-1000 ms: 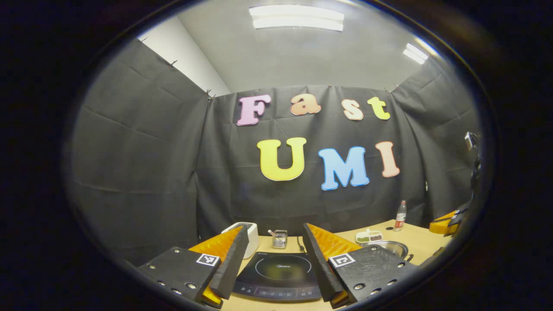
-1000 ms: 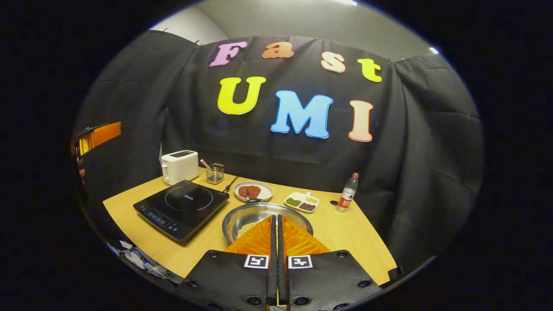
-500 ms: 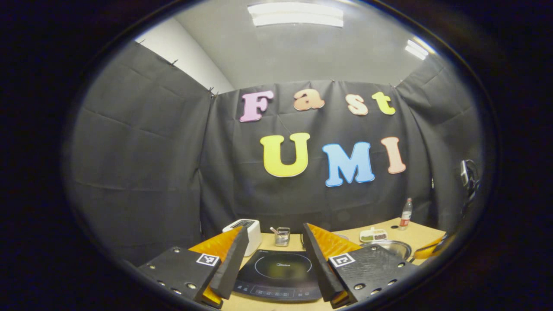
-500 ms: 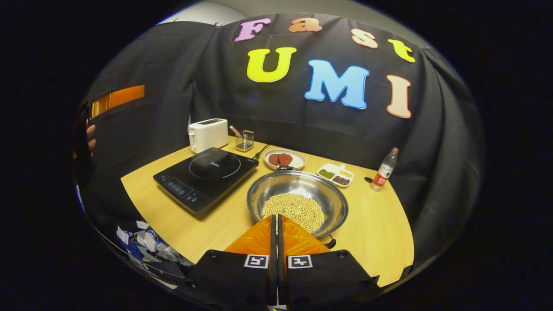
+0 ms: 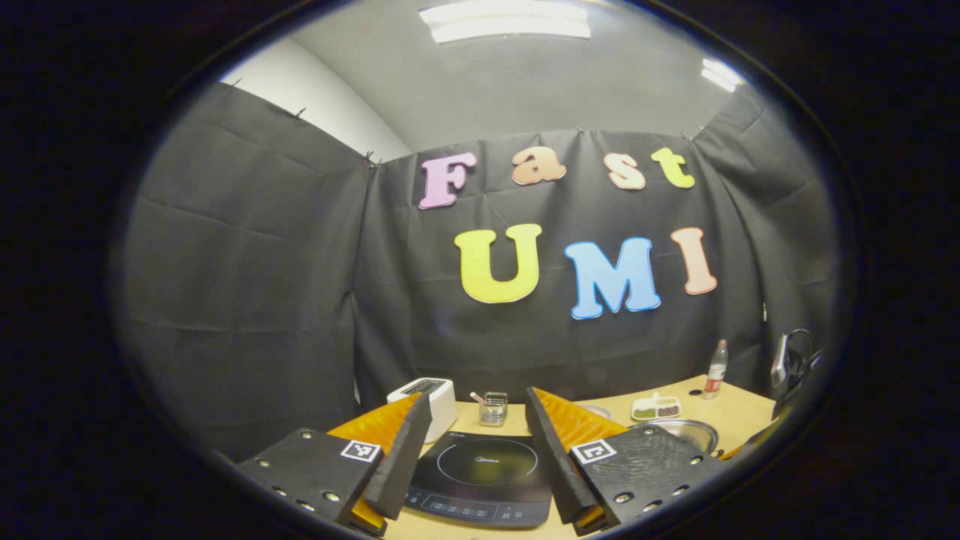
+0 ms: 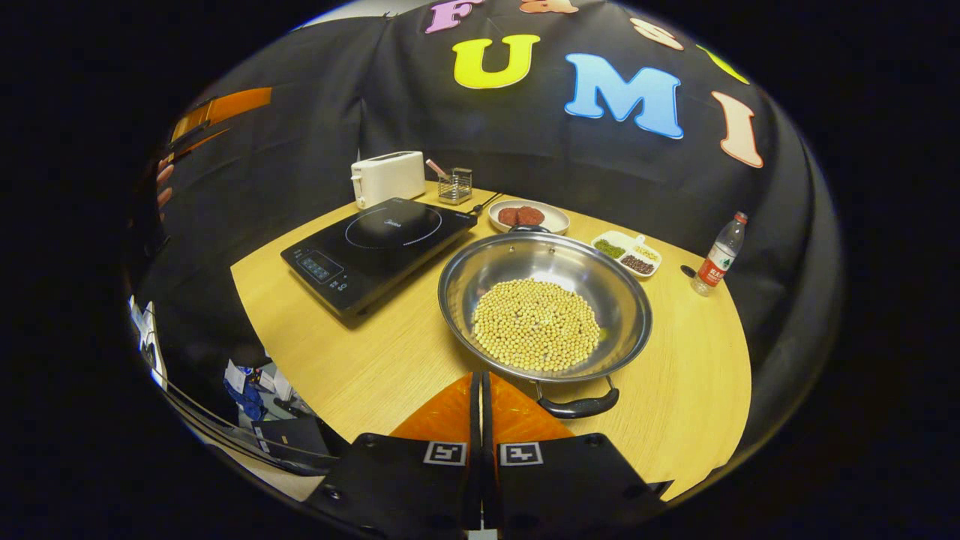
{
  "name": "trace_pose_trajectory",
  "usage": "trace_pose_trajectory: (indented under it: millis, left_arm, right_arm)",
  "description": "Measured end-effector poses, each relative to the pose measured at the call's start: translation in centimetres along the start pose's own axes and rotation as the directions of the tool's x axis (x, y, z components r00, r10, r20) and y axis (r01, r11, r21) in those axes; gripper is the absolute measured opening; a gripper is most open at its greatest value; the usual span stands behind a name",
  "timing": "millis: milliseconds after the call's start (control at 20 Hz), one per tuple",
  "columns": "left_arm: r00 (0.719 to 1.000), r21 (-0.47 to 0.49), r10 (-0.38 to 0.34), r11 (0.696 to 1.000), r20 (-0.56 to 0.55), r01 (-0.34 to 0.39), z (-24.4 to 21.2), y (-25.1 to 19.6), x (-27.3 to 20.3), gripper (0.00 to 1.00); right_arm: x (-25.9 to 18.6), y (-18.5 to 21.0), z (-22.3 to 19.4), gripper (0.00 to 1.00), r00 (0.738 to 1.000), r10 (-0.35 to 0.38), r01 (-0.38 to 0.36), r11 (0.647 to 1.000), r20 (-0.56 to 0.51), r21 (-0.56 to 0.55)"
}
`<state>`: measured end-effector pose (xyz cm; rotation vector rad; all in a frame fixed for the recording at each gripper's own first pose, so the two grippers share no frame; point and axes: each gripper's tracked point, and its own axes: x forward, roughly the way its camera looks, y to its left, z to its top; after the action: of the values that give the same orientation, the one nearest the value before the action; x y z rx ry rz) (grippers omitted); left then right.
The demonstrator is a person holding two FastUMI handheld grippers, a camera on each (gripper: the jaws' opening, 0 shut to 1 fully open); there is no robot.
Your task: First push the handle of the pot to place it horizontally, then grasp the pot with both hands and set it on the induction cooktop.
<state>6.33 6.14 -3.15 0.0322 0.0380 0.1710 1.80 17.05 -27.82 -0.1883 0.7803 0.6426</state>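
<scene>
The steel pot [image 6: 546, 300], holding pale beans, stands on the wooden table [image 6: 375, 360] to the right of the black induction cooktop [image 6: 379, 244]. Its near black handle [image 6: 577, 405] points toward me; its far handle [image 6: 529, 228] lies by a plate. My right gripper [image 6: 478, 379] is shut, empty, its tips just short of the pot's near rim, left of the near handle. My left gripper [image 5: 476, 401] hangs open above the near side of the cooktop [image 5: 480, 476], with the pot's rim [image 5: 675, 427] beyond its right finger. It also appears far left as orange fingers [image 6: 225, 109] with a hand [image 6: 161, 184].
A white toaster [image 6: 388, 176] and a small wire holder [image 6: 455, 185] stand behind the cooktop. A plate of red patties [image 6: 527, 217], a divided dish [image 6: 626, 253] and a water bottle [image 6: 718, 255] sit behind and right of the pot. Clutter [image 6: 255, 382] lies below the table's left edge.
The right gripper has risen and tilted down, so the whole pot and its near handle now show beyond its tips. The left gripper has turned slightly left and stays open.
</scene>
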Motion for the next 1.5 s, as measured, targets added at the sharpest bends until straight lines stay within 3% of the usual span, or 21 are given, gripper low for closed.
trace_pose_trajectory:
  millis: [300, 700, 1050, 1100, 1150, 1500]
  left_arm:
    - [0.999, 0.022, 0.045, 0.999, -0.017, -0.045, -0.4, -0.2, 0.3, 0.74]
    - [0.997, 0.031, 0.072, 0.997, -0.018, -0.071, -0.5, -0.9, 1.1, 0.74]
    - [0.999, 0.018, 0.047, 0.999, -0.026, -0.047, -1.1, -3.1, 2.2, 0.74]
    - [0.999, 0.02, 0.041, 0.999, -0.024, -0.041, -1.1, -3.4, 2.4, 0.8]
    - [0.999, 0.02, 0.035, 0.999, -0.022, -0.035, -0.9, -3.8, 2.6, 0.74]
    - [1.0, 0.03, -0.002, 1.0, -0.013, 0.002, -0.7, -6.2, 3.8, 0.77]
  right_arm:
    - [2.1, -0.5, -1.9, 0.02, 0.997, 0.04, -0.041, 0.999, -0.07, -0.01]
    - [3.3, -2.9, -3.1, 0.02, 0.993, 0.026, -0.029, 0.999, -0.116, -0.025]
    - [3.1, -4.2, -3.4, 0.02, 0.993, 0.015, -0.018, 1.0, -0.117, -0.023]
    - [3.1, -4.5, -3.5, 0.02, 0.993, 0.011, -0.014, 1.0, -0.117, -0.024]
    - [3.0, -4.8, -3.6, 0.02, 0.993, 0.007, -0.009, 1.0, -0.119, -0.021]
    - [3.0, -7.5, -3.9, 0.02, 0.992, -0.027, 0.028, 1.0, -0.125, 0.002]
